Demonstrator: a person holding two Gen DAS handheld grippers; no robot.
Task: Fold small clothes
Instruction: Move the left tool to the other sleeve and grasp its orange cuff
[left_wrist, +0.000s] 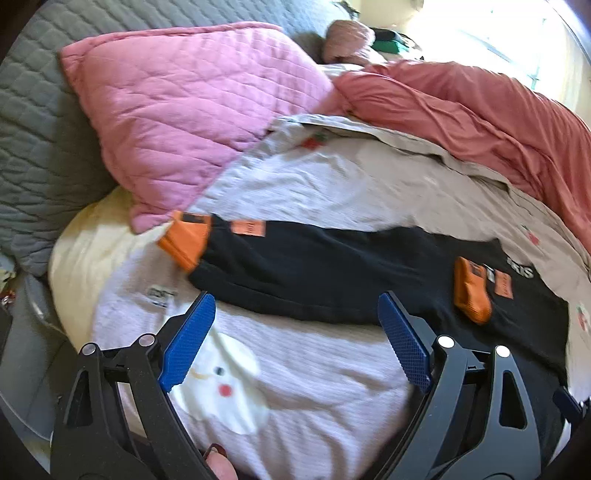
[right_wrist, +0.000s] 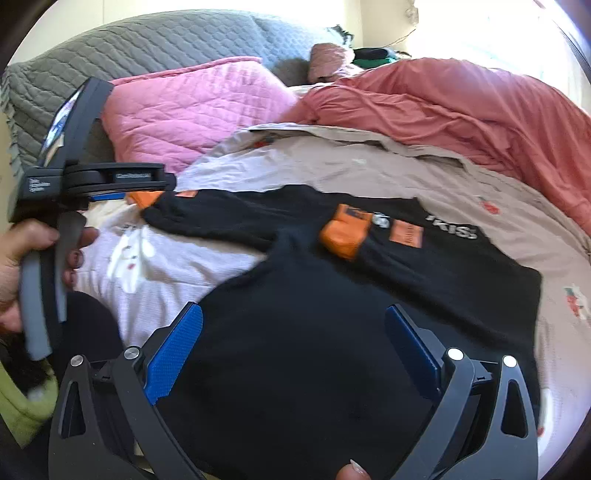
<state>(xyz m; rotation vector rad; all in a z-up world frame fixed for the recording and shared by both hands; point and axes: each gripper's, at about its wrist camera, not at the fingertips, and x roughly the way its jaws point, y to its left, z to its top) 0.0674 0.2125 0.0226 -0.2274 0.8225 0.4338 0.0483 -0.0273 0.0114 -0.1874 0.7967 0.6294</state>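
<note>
A black top with orange cuffs and white lettering lies spread on the bed; it also shows in the right wrist view. One sleeve stretches left, the other cuff is folded onto the body. My left gripper is open, hovering just short of the top's near edge over a white garment with a pale print. My right gripper is open above the top's black body, holding nothing. The left gripper's body shows in the right wrist view near the left sleeve cuff.
A pink quilted pillow and a grey quilted headboard stand at the back left. A coral blanket is bunched at the back right. A beige sheet with small red prints covers the bed.
</note>
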